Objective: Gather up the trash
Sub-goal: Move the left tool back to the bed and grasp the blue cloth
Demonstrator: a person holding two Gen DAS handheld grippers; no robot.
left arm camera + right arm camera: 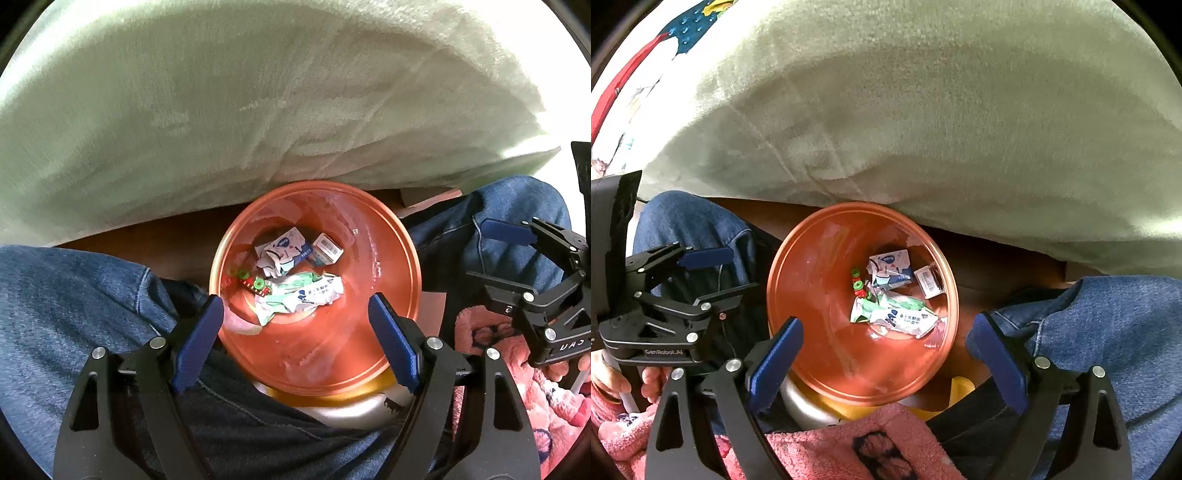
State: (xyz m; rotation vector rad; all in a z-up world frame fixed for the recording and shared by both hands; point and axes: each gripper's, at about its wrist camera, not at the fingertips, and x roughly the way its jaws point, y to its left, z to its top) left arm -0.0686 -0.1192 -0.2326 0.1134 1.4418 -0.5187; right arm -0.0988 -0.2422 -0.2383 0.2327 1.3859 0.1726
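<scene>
Two claws (pixel 295 332) (pixel 886 354) wide and empty, one orange bin (pixel 402 266), two cartons (pixel 282 251), one small box (pixel 327 249)

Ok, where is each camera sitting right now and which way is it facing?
Left wrist: on the left gripper, aimed steeply down into the orange bin; open blue fingers, jeans and the right gripper at the right edge show.
Right wrist: on the right gripper, also aimed down at the orange bin; open fingers, jeans, the left gripper and a hand show.
Shared: bin, wrappers inside, pale blanket, pink fleece.
</scene>
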